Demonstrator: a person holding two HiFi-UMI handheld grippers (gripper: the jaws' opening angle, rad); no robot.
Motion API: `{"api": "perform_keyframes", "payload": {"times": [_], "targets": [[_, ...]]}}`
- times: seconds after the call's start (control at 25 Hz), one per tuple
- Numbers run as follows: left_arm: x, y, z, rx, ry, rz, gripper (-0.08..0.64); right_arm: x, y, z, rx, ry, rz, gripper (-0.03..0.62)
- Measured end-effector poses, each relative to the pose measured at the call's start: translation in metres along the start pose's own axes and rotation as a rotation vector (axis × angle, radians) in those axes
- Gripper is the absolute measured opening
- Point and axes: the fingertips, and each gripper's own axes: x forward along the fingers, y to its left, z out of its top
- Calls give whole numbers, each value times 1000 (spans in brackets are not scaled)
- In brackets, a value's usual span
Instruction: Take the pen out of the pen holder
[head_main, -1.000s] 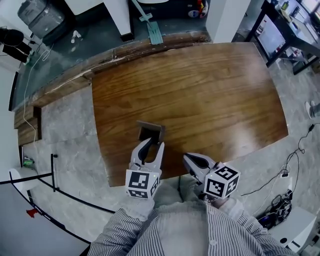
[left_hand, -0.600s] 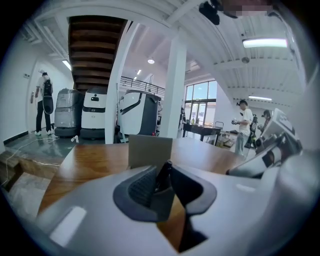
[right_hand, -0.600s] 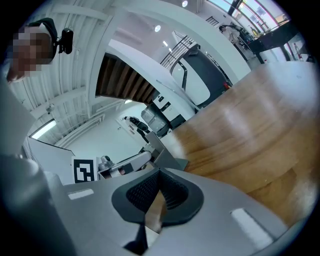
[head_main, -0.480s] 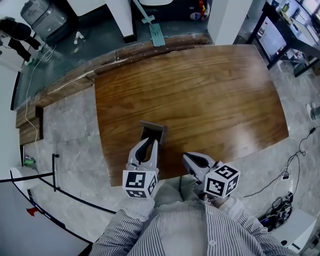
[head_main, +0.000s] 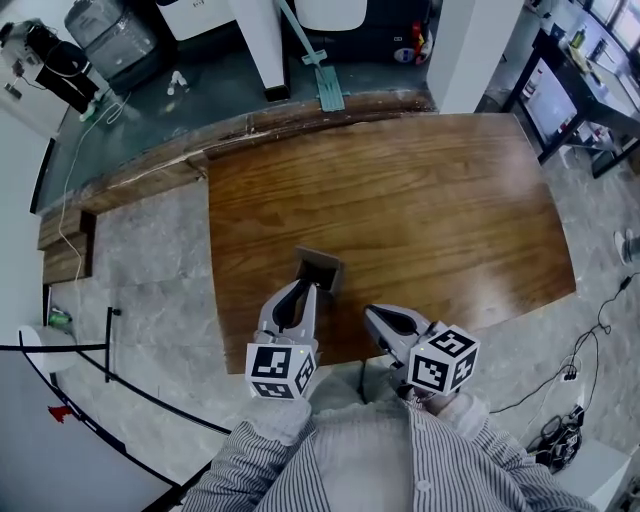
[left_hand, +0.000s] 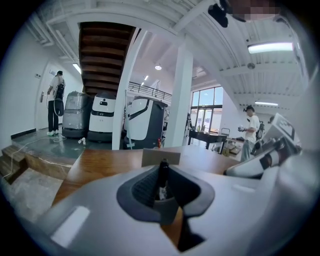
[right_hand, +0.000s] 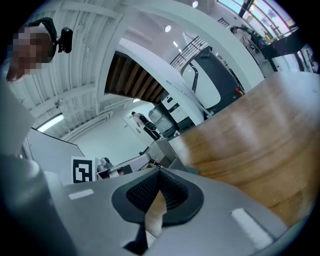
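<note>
Two grippers: left gripper (head_main: 304, 290), whose jaws have just been closing with the pen between them, and right gripper (head_main: 372, 316). Two marker cubes (head_main: 275, 368), one per gripper. One pen (left_hand: 163, 172), in the left claw. One pen holder (head_main: 322, 268), just ahead of that claw. One table (head_main: 430, 190), under both claws. Three floor machines (left_hand: 102, 117) and two standing people (left_hand: 55, 100), well beyond the left claw.
</note>
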Motion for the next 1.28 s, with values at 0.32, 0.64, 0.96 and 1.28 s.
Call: {"api": "perform_keyframes", "payload": {"times": [0.32, 0.64, 0.96, 1.28], "targets": [[-22, 5, 29, 4, -110, 3, 48, 10, 24, 18, -89, -1, 53, -2], [-53, 14, 54, -147, -254, -7, 48, 14, 43, 35, -159, -21, 79, -2], [-80, 9, 49, -329, -333, -58, 46, 15, 48, 50, -174, -68, 80, -2], [-85, 6, 38, -400, -330, -98, 46, 18, 57, 40, -201, -41, 91, -2]]}}
